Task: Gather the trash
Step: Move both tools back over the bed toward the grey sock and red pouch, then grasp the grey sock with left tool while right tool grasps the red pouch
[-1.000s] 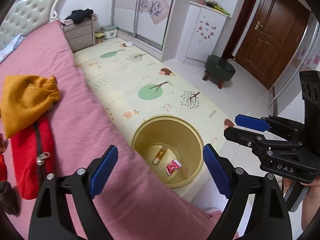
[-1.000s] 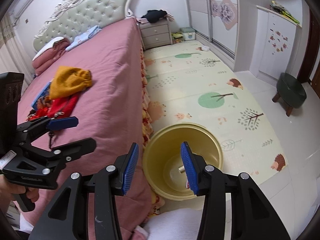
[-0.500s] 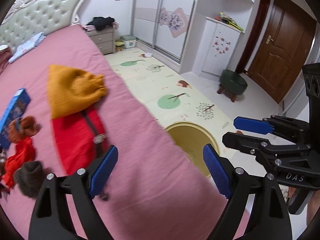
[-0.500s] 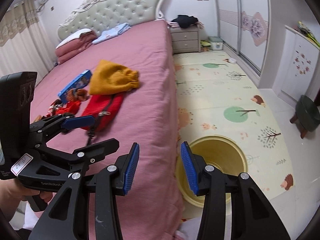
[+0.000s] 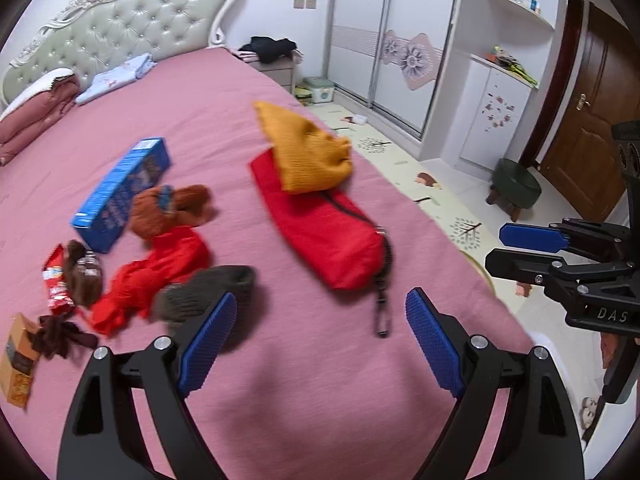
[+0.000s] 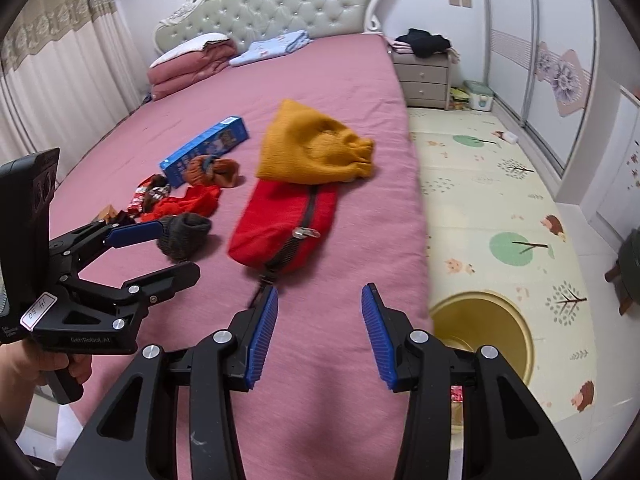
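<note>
You are between pickups. Left gripper [image 5: 316,344] spread wide, right gripper [image 6: 318,334] half spread, both empty. Next: reach the red wrapper [image 5: 55,280], far left on the bed [image 5: 312,380]; yellow bin [image 6: 486,332] waits right.

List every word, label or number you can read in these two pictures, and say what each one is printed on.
"DAS" on the black body of the right claw.
"GenRobot.AI" on the black body of the left claw.
A handwritten sticker on the left claw reads roughly "14 50"; not certain.
Print on the blue box, the red snack wrapper and the brown carton is too blurred to read.
</note>
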A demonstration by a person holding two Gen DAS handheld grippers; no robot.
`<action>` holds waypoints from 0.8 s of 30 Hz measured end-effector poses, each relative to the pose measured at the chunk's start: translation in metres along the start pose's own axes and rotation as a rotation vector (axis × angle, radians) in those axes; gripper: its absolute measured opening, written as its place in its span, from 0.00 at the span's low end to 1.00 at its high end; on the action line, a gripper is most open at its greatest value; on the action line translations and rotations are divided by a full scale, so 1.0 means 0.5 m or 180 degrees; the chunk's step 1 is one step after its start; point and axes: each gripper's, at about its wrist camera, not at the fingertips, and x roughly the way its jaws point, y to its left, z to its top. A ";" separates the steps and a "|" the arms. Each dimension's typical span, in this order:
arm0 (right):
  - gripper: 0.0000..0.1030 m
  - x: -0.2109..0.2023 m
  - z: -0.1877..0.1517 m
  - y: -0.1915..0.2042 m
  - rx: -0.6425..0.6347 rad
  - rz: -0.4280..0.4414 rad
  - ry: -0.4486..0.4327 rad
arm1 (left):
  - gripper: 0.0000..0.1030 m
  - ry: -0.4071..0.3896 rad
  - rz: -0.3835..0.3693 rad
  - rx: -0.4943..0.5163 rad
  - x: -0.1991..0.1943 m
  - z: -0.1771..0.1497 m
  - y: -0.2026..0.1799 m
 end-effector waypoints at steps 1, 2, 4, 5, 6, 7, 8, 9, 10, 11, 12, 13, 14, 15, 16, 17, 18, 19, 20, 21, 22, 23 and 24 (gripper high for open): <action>0.42 0.007 0.004 0.009 -0.0015 0.0022 0.0012 | 0.84 -0.0007 0.0024 0.0001 -0.003 0.001 0.013; 0.42 0.014 0.008 0.016 -0.0018 0.0032 0.0028 | 0.84 -0.0012 0.0051 -0.0002 -0.004 0.000 0.021; 0.44 0.029 0.015 0.027 -0.0013 0.0059 0.0059 | 0.84 -0.0008 0.0124 -0.0005 -0.003 0.000 0.049; 0.45 0.036 0.018 0.032 -0.0010 0.0072 0.0075 | 0.84 -0.0004 0.0142 -0.0005 -0.002 -0.001 0.058; 0.47 0.042 0.021 0.036 -0.0010 0.0077 0.0085 | 0.84 0.0012 0.0173 -0.0002 0.002 0.001 0.074; 0.48 0.047 0.024 0.039 -0.0013 0.0081 0.0094 | 0.84 0.0024 0.0196 0.0002 0.006 0.002 0.083; 0.49 0.052 0.026 0.041 -0.0016 0.0087 0.0100 | 0.84 0.0038 0.0208 0.0012 0.010 0.001 0.090; 0.49 0.058 0.029 0.044 -0.0010 0.0090 0.0105 | 0.84 0.0067 0.0243 0.0045 0.019 0.002 0.099; 0.49 0.062 0.031 0.044 -0.0003 0.0097 0.0114 | 0.84 0.0090 0.0262 0.0068 0.026 0.003 0.104; 0.50 0.068 0.033 0.045 0.0008 0.0103 0.0126 | 0.84 0.0112 0.0271 0.0079 0.032 0.002 0.108; 0.50 0.072 0.035 0.044 0.0019 0.0104 0.0133 | 0.84 0.0143 0.0259 0.0092 0.041 0.001 0.112; 0.50 0.077 0.037 0.043 0.0029 0.0103 0.0146 | 0.84 0.0168 0.0246 0.0108 0.049 0.000 0.111; 0.50 0.082 0.039 0.042 0.0032 0.0101 0.0161 | 0.84 0.0196 0.0245 0.0141 0.059 -0.001 0.111; 0.50 0.087 0.041 0.041 0.0040 0.0093 0.0173 | 0.84 0.0216 0.0253 0.0175 0.067 -0.003 0.109; 0.50 0.090 0.042 0.040 0.0045 0.0093 0.0178 | 0.84 0.0230 0.0265 0.0195 0.073 -0.004 0.107; 0.51 0.094 0.045 0.039 0.0052 0.0095 0.0191 | 0.84 0.0248 0.0279 0.0210 0.080 -0.008 0.107; 0.54 0.097 0.047 0.038 0.0056 0.0097 0.0197 | 0.84 0.0275 0.0300 0.0216 0.088 -0.010 0.108; 0.56 0.100 0.049 0.038 0.0062 0.0096 0.0193 | 0.84 0.0280 0.0337 0.0221 0.095 -0.012 0.109; 0.63 0.102 0.050 0.037 0.0070 0.0092 0.0185 | 0.82 0.0282 0.0364 0.0228 0.098 -0.013 0.109; 0.69 0.105 0.052 0.036 0.0085 0.0090 0.0175 | 0.80 0.0297 0.0433 0.0237 0.104 -0.015 0.112; 0.70 0.108 0.054 0.036 0.0104 0.0094 0.0161 | 0.68 0.0315 0.0488 0.0241 0.108 -0.015 0.115; 0.70 0.112 0.055 0.036 0.0114 0.0103 0.0168 | 0.56 0.0340 0.0555 0.0240 0.111 -0.015 0.120; 0.70 0.118 0.057 0.036 0.0118 0.0114 0.0194 | 0.50 0.0348 0.0566 0.0227 0.112 -0.013 0.126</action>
